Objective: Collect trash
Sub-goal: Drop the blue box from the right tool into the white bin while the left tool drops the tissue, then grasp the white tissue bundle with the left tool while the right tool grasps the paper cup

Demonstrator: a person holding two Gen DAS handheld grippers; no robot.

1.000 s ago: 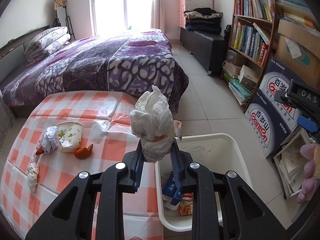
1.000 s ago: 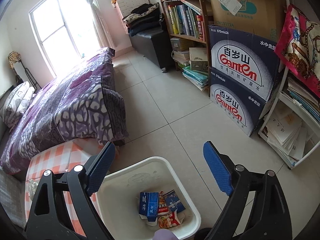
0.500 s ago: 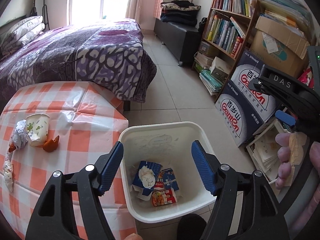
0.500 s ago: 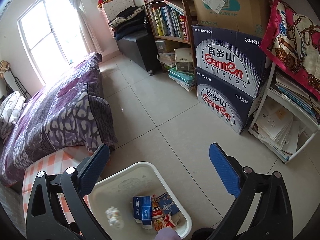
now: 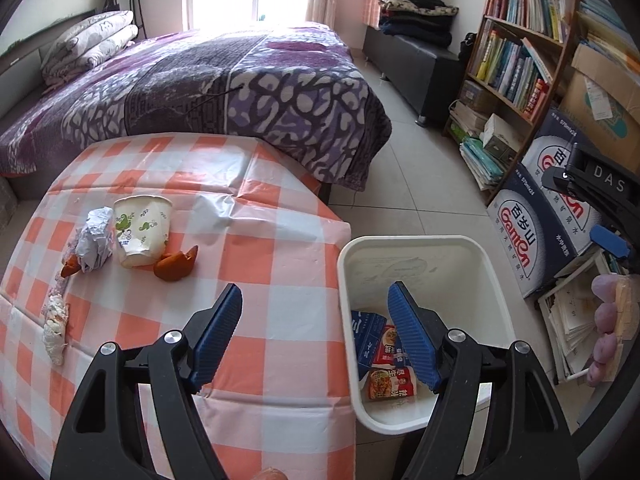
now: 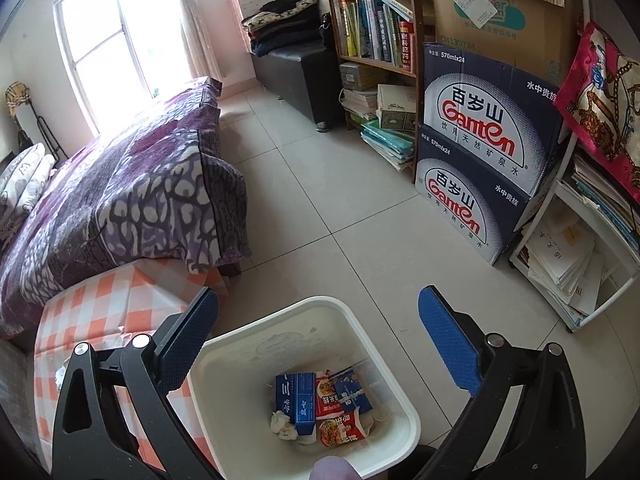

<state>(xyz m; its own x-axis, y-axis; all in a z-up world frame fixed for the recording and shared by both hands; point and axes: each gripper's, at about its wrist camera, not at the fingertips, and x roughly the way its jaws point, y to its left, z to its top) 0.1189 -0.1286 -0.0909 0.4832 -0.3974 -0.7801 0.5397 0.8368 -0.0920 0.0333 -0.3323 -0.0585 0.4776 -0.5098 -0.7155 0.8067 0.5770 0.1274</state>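
On the checked table there is one paper cup, one crumpled paper ball, two brown peel scraps and one dirty twisted tissue. One white bin stands beside it, holding one tissue wad, two blue cartons and two red snack wrappers. Two water boxes are stacked by the shelf.

The white square plastic bin stands on the floor just beside the orange-and-white checked tablecloth table, at its 3 o'clock. On the table, at 10 o'clock from the bin, the dented paper cup lies touching the crumpled white paper ball at its 9 o'clock. Blue and red snack cartons lie in the bin.
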